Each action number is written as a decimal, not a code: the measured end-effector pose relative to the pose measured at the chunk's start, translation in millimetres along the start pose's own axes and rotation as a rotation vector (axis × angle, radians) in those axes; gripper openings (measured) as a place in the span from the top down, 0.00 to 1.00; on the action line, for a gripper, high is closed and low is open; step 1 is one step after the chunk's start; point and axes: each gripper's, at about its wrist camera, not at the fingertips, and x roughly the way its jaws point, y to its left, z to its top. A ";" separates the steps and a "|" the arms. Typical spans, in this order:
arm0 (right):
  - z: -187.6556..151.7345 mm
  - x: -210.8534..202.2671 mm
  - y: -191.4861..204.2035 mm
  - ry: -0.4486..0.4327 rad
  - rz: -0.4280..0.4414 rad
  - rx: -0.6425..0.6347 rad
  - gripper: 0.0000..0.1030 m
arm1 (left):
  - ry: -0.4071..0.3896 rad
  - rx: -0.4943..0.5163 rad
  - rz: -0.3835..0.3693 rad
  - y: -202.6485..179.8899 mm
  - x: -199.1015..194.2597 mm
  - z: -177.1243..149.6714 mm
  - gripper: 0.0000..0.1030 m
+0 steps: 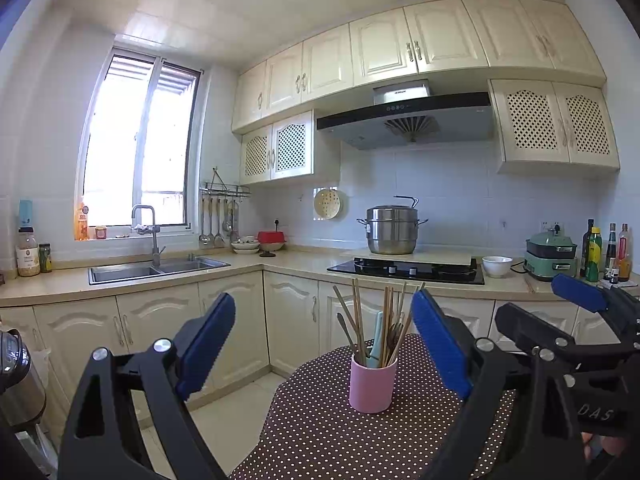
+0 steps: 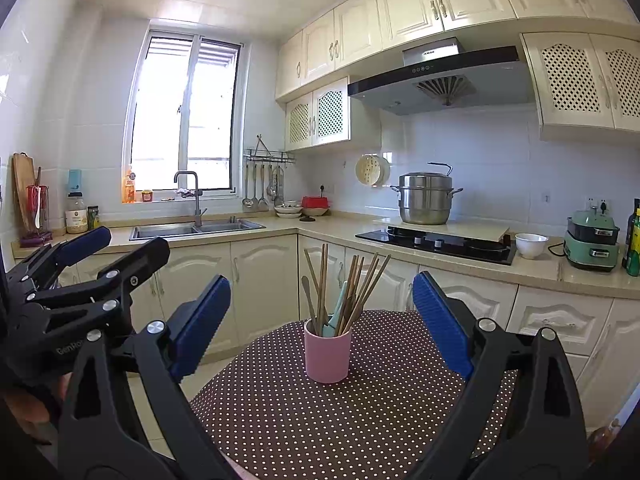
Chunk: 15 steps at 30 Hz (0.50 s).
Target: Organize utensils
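- The table (image 1: 320, 432), covered in a brown cloth with white dots, is cut off by the lower frame edge in both views.
- The left gripper (image 1: 324, 344) is spread wide and holds nothing; its blue pads (image 1: 206, 340) touch nothing.
- The right gripper (image 2: 322, 324) is likewise wide apart and empty.
- The pink cup (image 2: 328, 354) stands upright on the table, ahead of and between each gripper's fingers, apart from them.
- Wooden chopsticks (image 2: 356, 292) lean in the cup with a pale teal handle (image 2: 336, 316); a darker utensil beside them is hard to identify.
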 end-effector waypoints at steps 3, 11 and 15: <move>-0.1 0.6 -1.2 0.003 0.001 0.002 0.12 | 0.001 0.001 -0.001 -0.3 0.3 0.0 0.14; -0.2 0.9 -1.8 0.008 0.000 0.003 0.12 | 0.003 0.004 -0.003 -0.4 0.6 -0.3 0.14; -1.0 1.4 -3.4 0.009 -0.001 0.008 0.12 | 0.004 0.007 -0.003 -1.0 0.9 -1.1 0.14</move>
